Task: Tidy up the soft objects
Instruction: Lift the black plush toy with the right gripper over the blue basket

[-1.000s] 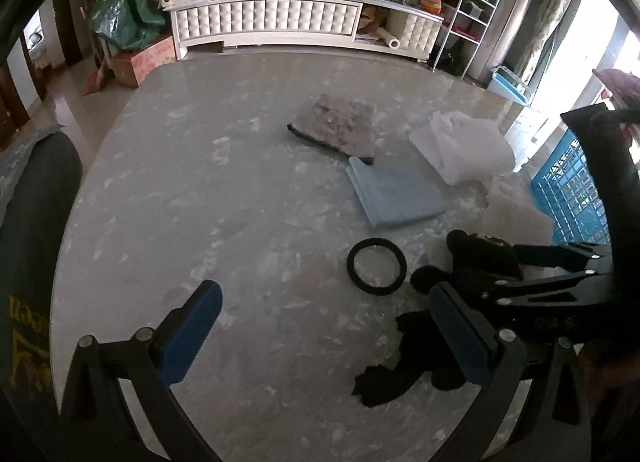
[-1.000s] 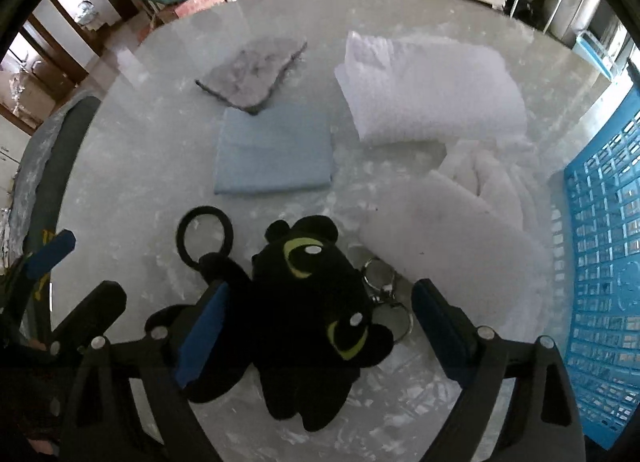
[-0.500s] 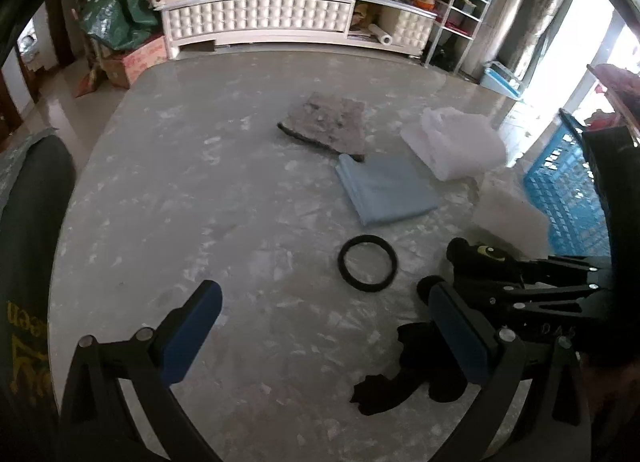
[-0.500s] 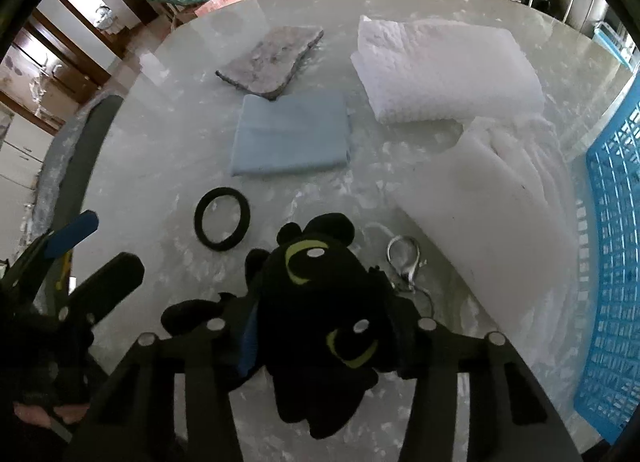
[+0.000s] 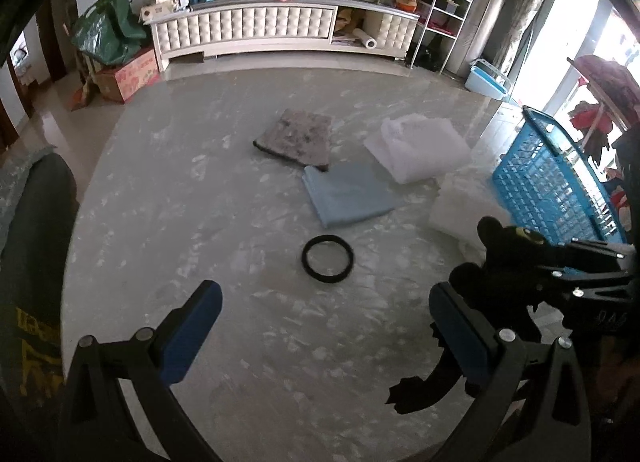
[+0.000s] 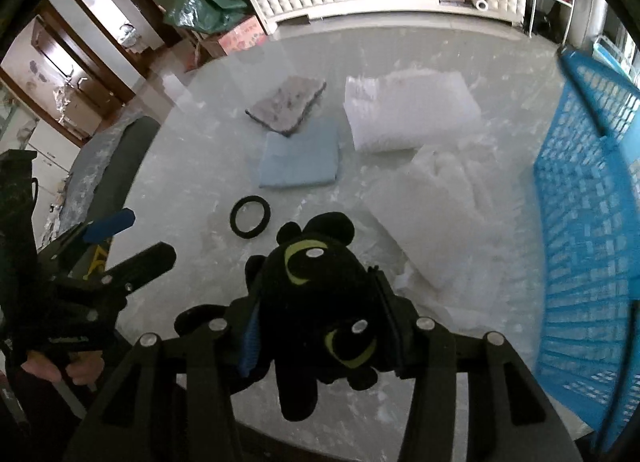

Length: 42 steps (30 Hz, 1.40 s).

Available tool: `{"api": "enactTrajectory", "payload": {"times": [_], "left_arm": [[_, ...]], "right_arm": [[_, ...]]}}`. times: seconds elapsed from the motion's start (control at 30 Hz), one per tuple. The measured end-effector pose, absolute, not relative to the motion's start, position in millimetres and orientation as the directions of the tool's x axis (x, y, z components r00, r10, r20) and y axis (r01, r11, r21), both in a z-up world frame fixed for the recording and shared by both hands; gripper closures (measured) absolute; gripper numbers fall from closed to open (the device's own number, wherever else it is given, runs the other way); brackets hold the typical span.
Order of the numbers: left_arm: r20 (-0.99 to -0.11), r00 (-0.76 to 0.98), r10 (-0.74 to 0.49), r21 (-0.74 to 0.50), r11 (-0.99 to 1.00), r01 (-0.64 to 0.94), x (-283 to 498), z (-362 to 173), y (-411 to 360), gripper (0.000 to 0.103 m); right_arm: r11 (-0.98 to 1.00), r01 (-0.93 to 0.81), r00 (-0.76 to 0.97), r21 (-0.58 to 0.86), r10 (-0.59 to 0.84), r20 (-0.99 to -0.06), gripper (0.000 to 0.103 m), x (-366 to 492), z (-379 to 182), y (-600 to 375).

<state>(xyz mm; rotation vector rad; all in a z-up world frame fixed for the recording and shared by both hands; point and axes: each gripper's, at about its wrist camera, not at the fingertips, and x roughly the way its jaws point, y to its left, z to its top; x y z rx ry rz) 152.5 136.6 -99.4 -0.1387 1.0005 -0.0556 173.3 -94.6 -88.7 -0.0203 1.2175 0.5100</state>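
Left wrist view: my left gripper [image 5: 320, 314] hangs wide apart over the marble table [image 5: 168, 197], nothing between its blue pads [image 5: 192, 332]. A black ring [image 5: 327, 258] lies ahead; beyond it, a blue folded cloth [image 5: 352, 193] and a grey pad [image 5: 298, 136]. Right wrist view: my right gripper [image 6: 320, 326] is clamped on the black plush toy [image 6: 320, 302], held above the table beside white padding [image 6: 432, 217]. The blue basket [image 6: 592, 242] stands at the right.

I'm holding a black plush [image 6: 320, 302] with green eyes off the table; four folded cloths [image 6: 300, 159] are lying beyond.
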Motion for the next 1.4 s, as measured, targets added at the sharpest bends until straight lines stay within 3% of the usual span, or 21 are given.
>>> {"api": "enactTrajectory", "payload": {"times": [0.57,0.97,1.4], "left_arm": [[-0.788,0.611,-0.073,-0.099,0.995,-0.009,130.3,-30.7,87.2,0.0],[-0.835,0.544,-0.081,-0.109,0.994,-0.02,169.2,-73.1,101.9,0.0],[-0.892,0.45,-0.048,-0.04,0.999,0.028,209.0,-137.9,111.9,0.0]], "right_arm": [[0.871,-0.443,0.44,0.214,0.419,-0.794,0.057,160.9,0.0,-138.7],[0.932,-0.327,0.584,0.156,0.329,-0.742,0.056,179.1,32.0,-207.1],[0.963,-0.217,0.569,0.157,0.255,-0.781,0.056,200.1,15.0,-236.9]]}}
